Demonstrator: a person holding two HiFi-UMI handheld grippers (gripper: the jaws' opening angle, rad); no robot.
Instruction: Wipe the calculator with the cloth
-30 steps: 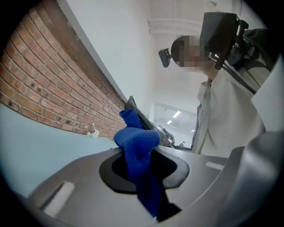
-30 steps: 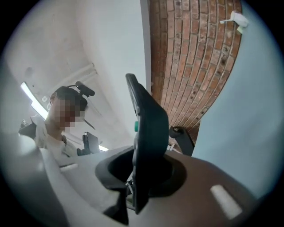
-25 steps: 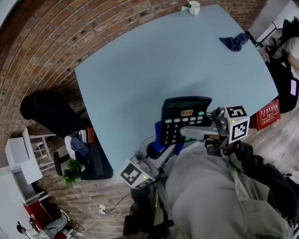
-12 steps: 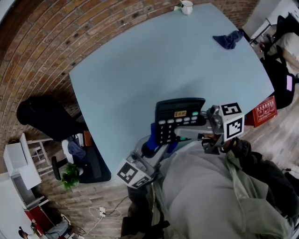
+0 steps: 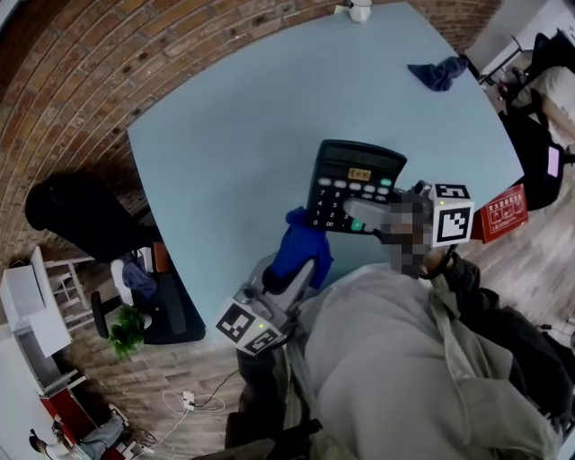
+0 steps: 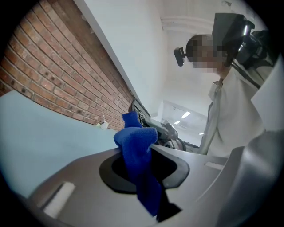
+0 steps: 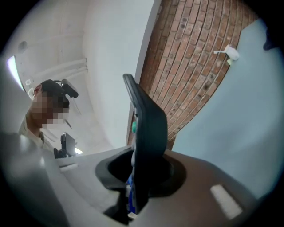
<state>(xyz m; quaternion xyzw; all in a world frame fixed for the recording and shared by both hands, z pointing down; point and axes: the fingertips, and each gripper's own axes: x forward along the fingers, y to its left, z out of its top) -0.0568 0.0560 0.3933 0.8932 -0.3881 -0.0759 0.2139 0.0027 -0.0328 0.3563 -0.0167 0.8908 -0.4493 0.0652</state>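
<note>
The black calculator is held above the near part of the light blue table, keys facing up toward the head view. My right gripper is shut on its near right edge. In the right gripper view the calculator stands edge-on between the jaws of that gripper. A blue cloth bunches up out of my left gripper, which is shut on it. The top of the cloth reaches the calculator's near left corner. In the left gripper view the cloth rises from the gripper and hides most of the calculator.
A second dark blue cloth lies at the table's far right. A white cup stands at the far edge. Beside the table are a red box on the right and a black bag and chair on the left.
The calculator has moved farther out over the table and turned a little. The cloth, mostly hidden beside the calculator before, now shows in full at its near left corner.
</note>
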